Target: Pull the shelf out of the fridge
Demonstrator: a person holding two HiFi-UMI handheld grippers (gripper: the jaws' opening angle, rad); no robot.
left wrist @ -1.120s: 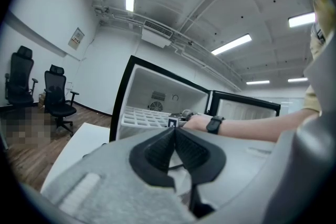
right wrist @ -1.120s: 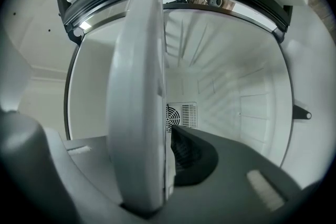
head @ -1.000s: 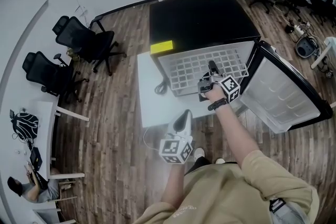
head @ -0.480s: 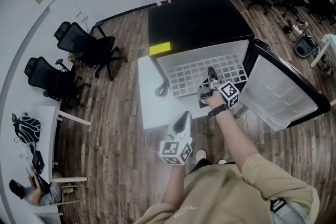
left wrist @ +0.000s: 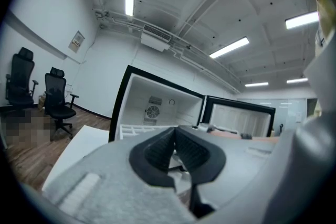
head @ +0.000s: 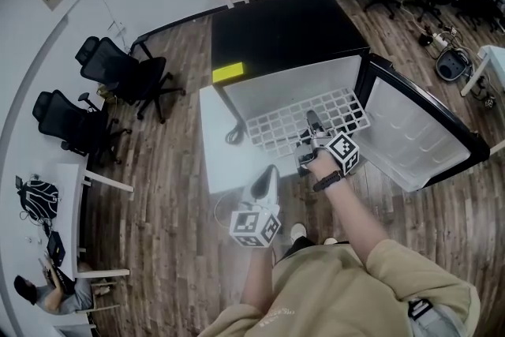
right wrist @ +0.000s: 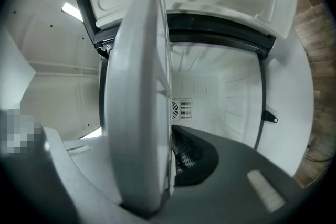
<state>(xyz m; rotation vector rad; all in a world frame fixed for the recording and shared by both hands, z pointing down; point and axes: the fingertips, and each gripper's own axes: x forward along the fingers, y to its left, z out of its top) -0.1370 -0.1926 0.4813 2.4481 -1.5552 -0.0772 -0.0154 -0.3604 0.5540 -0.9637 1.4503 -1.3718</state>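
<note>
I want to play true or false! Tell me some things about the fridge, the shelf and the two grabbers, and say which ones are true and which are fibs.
1. The fridge has its door open. True.
2. The right gripper has its jaws closed on the front edge of the shelf. True.
3. The left gripper is holding the shelf too. False: it hangs in front of the fridge, away from the shelf, with its jaws shut on nothing.
4. The shelf is a solid sheet of glass. False: it is a white grid full of open squares.
5. A yellow sticker sits on the fridge's black top. True.
</note>
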